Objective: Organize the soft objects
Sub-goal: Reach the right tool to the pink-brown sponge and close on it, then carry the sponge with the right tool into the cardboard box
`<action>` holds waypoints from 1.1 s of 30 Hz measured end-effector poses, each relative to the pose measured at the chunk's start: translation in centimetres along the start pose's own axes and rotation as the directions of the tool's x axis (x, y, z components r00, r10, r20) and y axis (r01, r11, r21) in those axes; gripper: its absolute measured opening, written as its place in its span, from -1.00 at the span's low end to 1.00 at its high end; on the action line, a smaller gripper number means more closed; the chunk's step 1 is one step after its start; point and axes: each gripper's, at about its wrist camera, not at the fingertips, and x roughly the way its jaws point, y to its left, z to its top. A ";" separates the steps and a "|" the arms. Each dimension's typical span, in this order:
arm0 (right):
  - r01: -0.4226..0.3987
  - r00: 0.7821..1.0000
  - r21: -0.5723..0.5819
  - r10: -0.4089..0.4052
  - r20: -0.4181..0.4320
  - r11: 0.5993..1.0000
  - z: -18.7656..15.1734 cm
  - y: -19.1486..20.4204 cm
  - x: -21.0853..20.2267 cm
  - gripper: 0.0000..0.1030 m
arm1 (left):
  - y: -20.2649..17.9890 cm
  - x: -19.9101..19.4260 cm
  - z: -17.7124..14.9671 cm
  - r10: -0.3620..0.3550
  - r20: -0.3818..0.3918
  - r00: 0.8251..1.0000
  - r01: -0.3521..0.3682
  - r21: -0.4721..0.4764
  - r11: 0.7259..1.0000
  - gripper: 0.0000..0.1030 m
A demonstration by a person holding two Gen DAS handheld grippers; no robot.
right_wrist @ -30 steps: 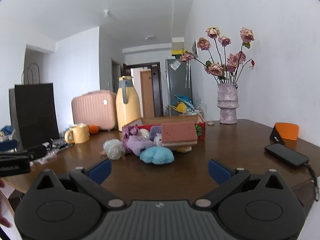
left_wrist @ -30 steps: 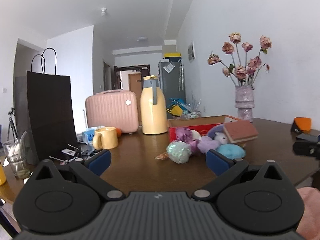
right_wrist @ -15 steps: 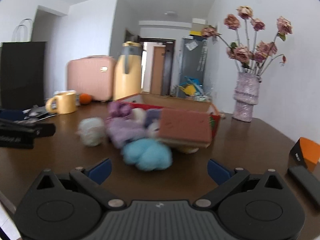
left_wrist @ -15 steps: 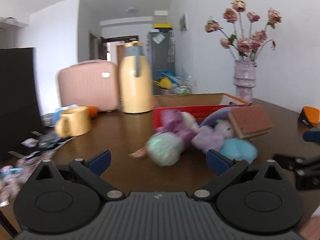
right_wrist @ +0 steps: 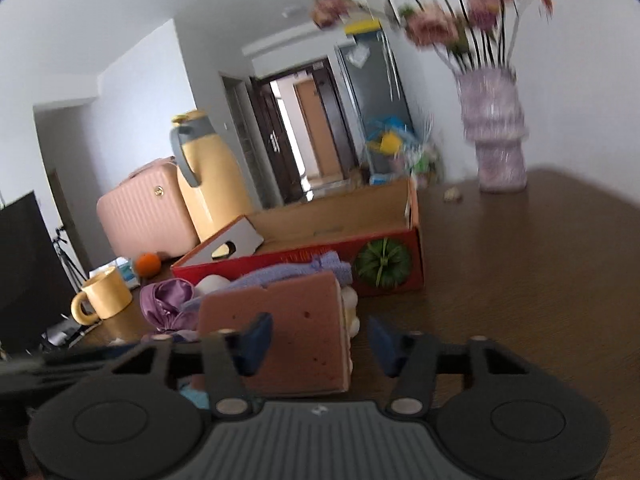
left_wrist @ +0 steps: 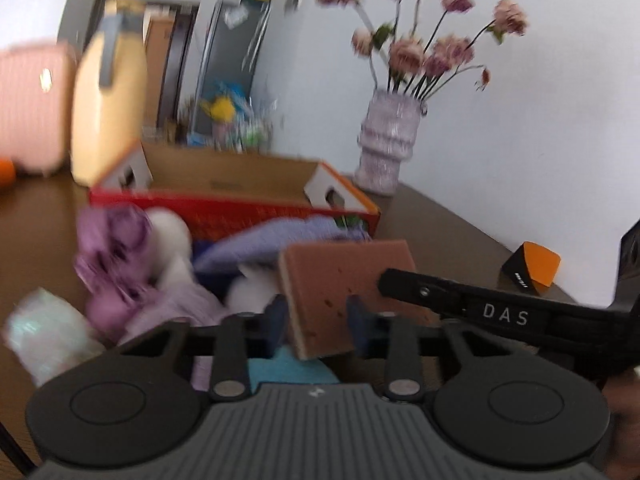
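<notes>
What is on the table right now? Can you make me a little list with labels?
surface: brown wooden table
box: open red cardboard box, looks empty inside
soft pile: pink-brown sponge, purple toy, lilac cloth, blue fluffy ball, all in front of the box
left gripper: closing, sponge corner between its fingers
right gripper: closing, sponge between its fingers, right finger apart from it
behind: yellow jug, pink suitcase, yellow mug, vase of flowers
</notes>
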 end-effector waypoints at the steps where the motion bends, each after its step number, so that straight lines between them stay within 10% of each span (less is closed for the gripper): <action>1: -0.028 1.000 0.020 0.028 0.002 0.999 0.0 -0.4 0.3 -0.17 | 0.2 0.7 0.0 -0.010 -0.024 1.000 0.009 -0.023 1.000 -0.50; 12: -0.133 0.990 0.133 0.139 -0.037 0.982 -3.6 1.9 -7.4 -0.49 | 0.7 -5.7 -0.9 -0.116 -0.068 0.991 0.111 -0.083 0.990 -0.54; 21: -0.164 0.961 0.221 0.206 -0.183 0.961 -9.4 6.9 -9.1 -0.50 | 4.0 -12.8 -6.5 -0.050 -0.224 0.973 0.009 -0.183 0.983 -0.52; 33: -0.080 0.978 0.162 0.109 -0.177 0.983 -10.0 8.3 -9.4 -0.44 | 6.2 -13.6 -7.5 -0.036 -0.209 0.977 -0.018 -0.248 0.969 -0.27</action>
